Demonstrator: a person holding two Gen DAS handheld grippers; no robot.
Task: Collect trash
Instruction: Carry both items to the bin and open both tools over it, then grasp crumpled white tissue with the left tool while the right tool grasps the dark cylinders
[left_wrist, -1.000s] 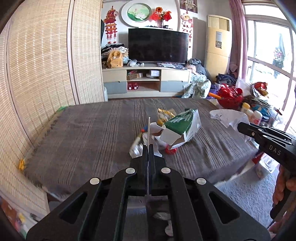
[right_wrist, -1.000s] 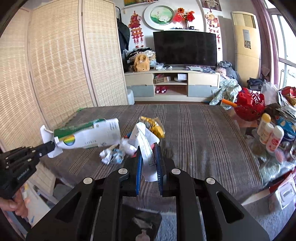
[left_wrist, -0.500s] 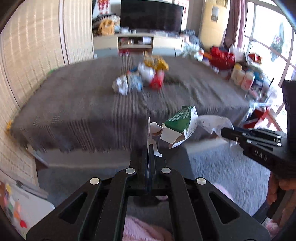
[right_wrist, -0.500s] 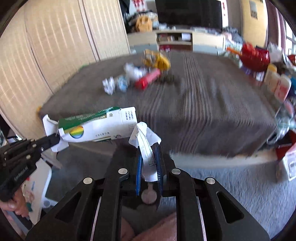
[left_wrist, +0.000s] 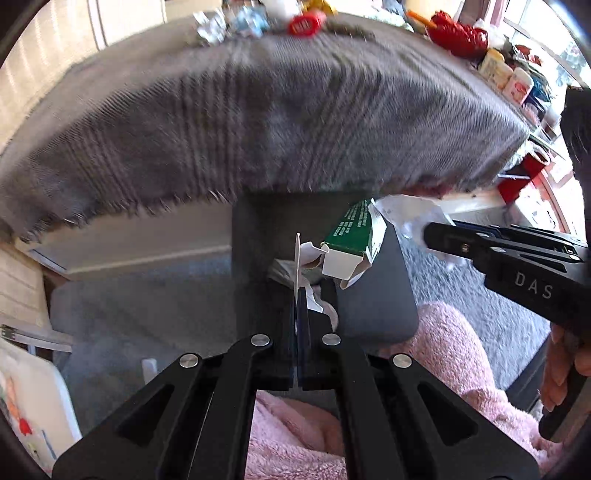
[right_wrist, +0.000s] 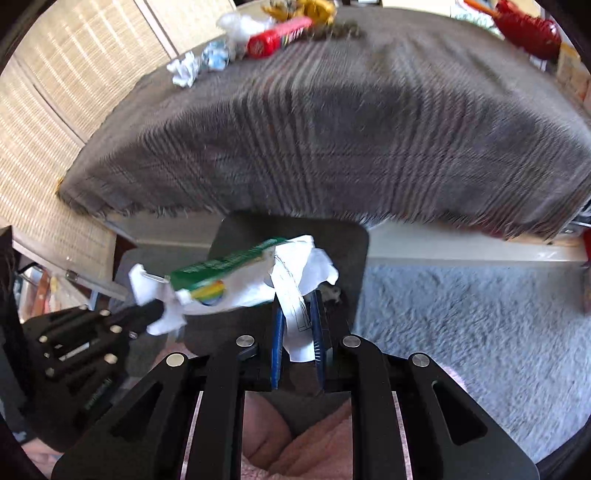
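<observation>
My left gripper (left_wrist: 298, 295) is shut on the flap of a green and white carton (left_wrist: 352, 240) and holds it over a dark bin (left_wrist: 369, 314) on the floor. My right gripper (right_wrist: 297, 314) is shut on a crumpled white paper (right_wrist: 295, 284), also over the dark bin (right_wrist: 343, 240); the carton (right_wrist: 221, 280) shows beside it. More trash lies at the far side of the grey-clothed table: a red packet (right_wrist: 277, 37), crumpled white and blue wrappers (right_wrist: 199, 62), and a yellow wrapper (right_wrist: 314, 7).
The grey striped tablecloth (right_wrist: 332, 140) hangs over the table's near edge just beyond the bin. A grey carpet (right_wrist: 461, 332) lies to the right. Pink fleece-clad legs (left_wrist: 443, 369) are below the grippers. Bottles (left_wrist: 506, 74) and a red basket (left_wrist: 458, 35) stand far right.
Both grippers have drawn back from the table and tilted down, carrying carton and paper over the dark bin on the floor. Both stay shut.
</observation>
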